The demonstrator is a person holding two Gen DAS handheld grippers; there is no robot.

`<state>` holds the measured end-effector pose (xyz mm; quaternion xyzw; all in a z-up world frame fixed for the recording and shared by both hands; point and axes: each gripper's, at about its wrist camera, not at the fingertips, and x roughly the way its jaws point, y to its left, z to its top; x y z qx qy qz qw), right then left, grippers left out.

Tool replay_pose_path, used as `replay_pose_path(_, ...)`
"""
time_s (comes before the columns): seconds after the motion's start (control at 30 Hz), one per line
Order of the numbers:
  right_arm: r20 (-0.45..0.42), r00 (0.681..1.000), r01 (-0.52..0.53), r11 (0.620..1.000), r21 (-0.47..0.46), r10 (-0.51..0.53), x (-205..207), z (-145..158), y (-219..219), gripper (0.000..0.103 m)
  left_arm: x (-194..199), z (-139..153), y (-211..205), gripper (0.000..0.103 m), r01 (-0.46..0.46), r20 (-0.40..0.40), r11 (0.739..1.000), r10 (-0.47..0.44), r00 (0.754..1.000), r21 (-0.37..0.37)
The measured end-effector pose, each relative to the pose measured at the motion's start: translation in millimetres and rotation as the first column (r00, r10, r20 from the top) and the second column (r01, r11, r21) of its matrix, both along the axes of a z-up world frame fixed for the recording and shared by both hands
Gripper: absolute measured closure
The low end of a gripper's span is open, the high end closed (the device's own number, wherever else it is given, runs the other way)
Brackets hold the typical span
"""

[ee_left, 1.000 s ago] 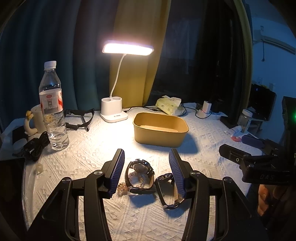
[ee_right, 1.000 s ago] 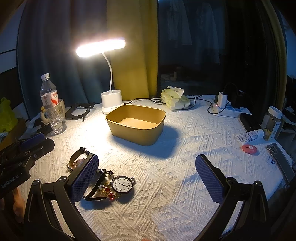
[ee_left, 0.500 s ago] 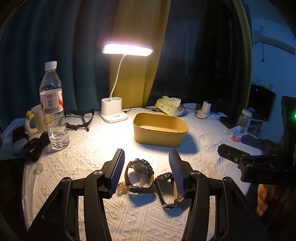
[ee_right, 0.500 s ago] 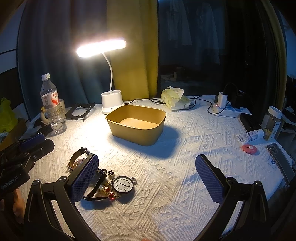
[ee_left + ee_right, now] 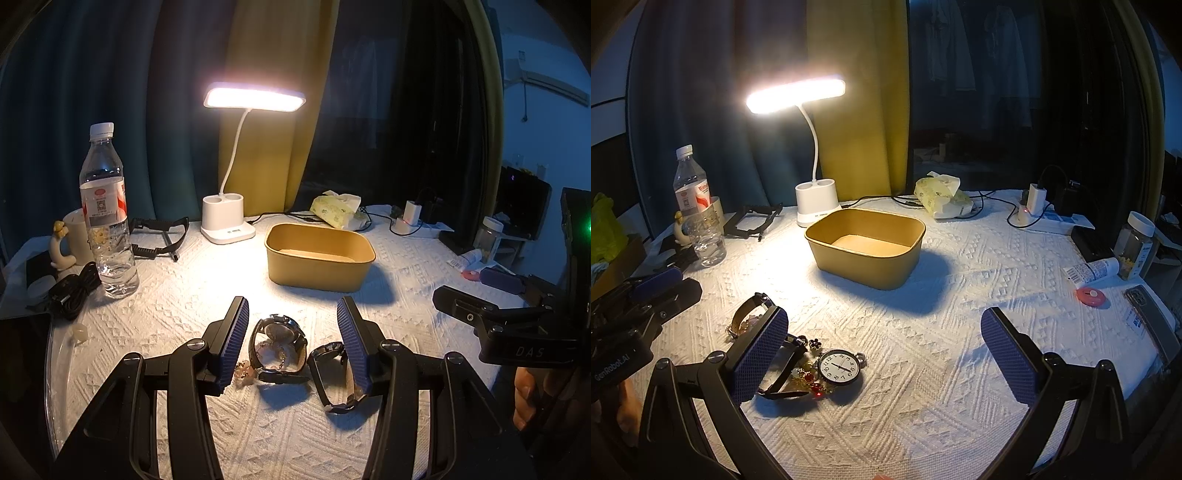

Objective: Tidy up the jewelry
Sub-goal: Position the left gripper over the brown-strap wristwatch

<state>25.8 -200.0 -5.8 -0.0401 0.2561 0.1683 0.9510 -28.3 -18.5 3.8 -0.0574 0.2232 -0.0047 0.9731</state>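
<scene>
On the white cloth [image 5: 184,306] near me lies a small heap of jewelry. My left claw [image 5: 291,332] hangs just over it with its blue pads wide apart. It holds nothing. Between the pads sits a dark watch [image 5: 279,345], curled on its side, with a gold chain [image 5: 243,371] beside it on the left. A second watch [image 5: 334,376] lies just right of the first, close against my right pad; I cannot tell if they touch.

My right claw [image 5: 882,358] is wide open too, and nothing is in it. From this side, a round clock face [image 5: 839,367] lies near my left pad, with red and gold beads [image 5: 809,382] touching it. A small dark flower [image 5: 815,344] sits just above them. A watch with a gold band [image 5: 746,314] pokes out behind my left pad.

Farther away, in the middle of the cloth, stands the yellow box [image 5: 866,247]. It is open and looks empty. It is well apart from the jewelry.

Behind the box a white lamp [image 5: 812,155] shines. A water bottle [image 5: 107,218] stands far on the left. A pack of tissues [image 5: 942,195] lies far back on the right.
</scene>
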Motion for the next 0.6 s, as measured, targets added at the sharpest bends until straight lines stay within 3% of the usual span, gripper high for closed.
replay_pose_path(0.6,-0.001,1.0,-0.004,1.0,-0.001,0.004,0.0,-0.1,1.6,0.0,-2.6,-0.3,-2.9,0.05,0.001,0.003,1.0,-0.001,1.0,0.002)
